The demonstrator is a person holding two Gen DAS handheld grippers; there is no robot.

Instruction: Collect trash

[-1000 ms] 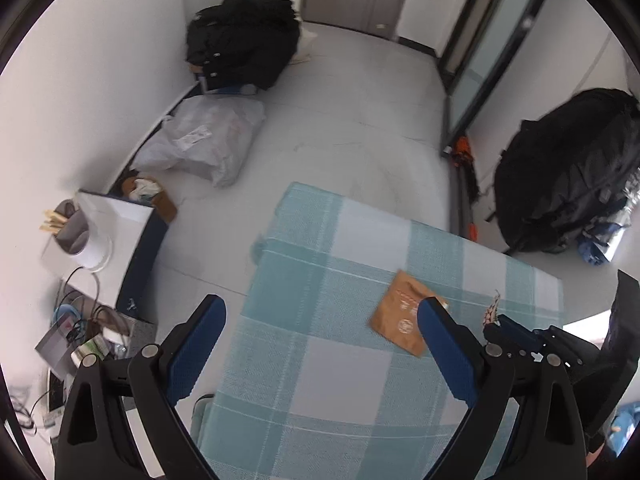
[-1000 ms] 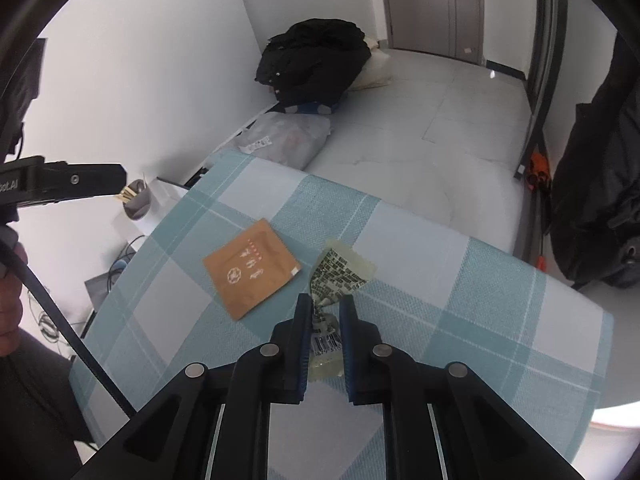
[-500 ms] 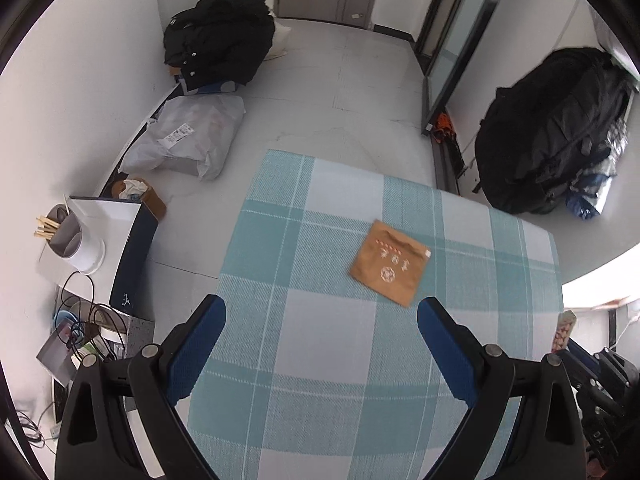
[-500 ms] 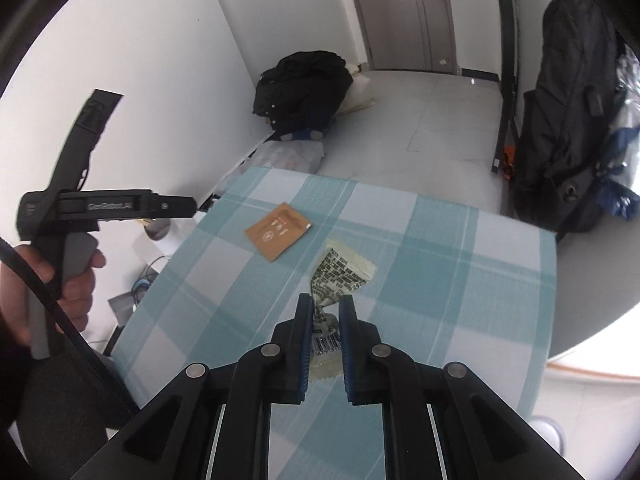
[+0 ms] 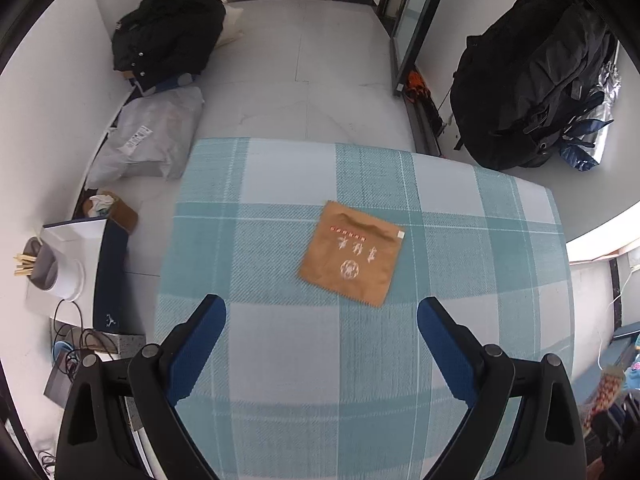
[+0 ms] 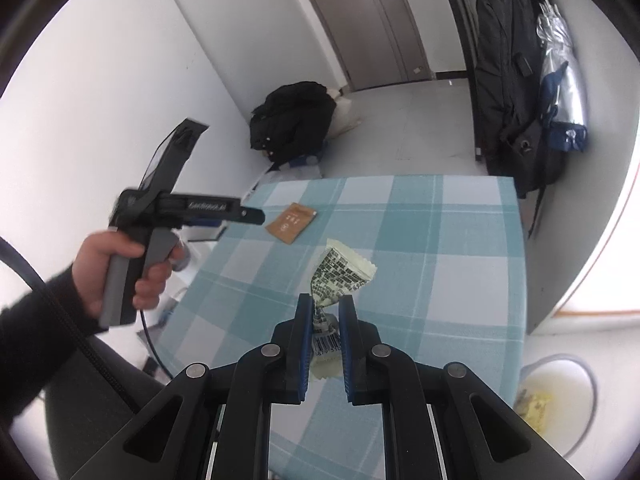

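A flat brown paper packet (image 5: 354,258) lies on the teal-and-white checked tablecloth (image 5: 280,360). My left gripper (image 5: 322,306) hangs open just above the cloth, its blue pads spread wide, the packet slightly beyond and between them. My right gripper (image 6: 325,304) is shut on a crumpled printed wrapper (image 6: 340,272) with a barcode, held up over the table's near right part. In the right wrist view the brown packet (image 6: 291,222) lies farther back, and a hand holds the left gripper's handle (image 6: 124,264) at the table's left side.
A white bin (image 6: 560,396) with yellowish scraps stands on the floor at the table's right. Black backpacks (image 5: 532,76) and a black bag (image 5: 168,32) rest against the walls. A plastic sack (image 5: 152,140), a white box with a cup and cables crowd the floor on the left.
My left gripper has come down and in over the table, so the brown packet now sits between its open pads. My right gripper carried the wrapper back and to the right, toward the bin.
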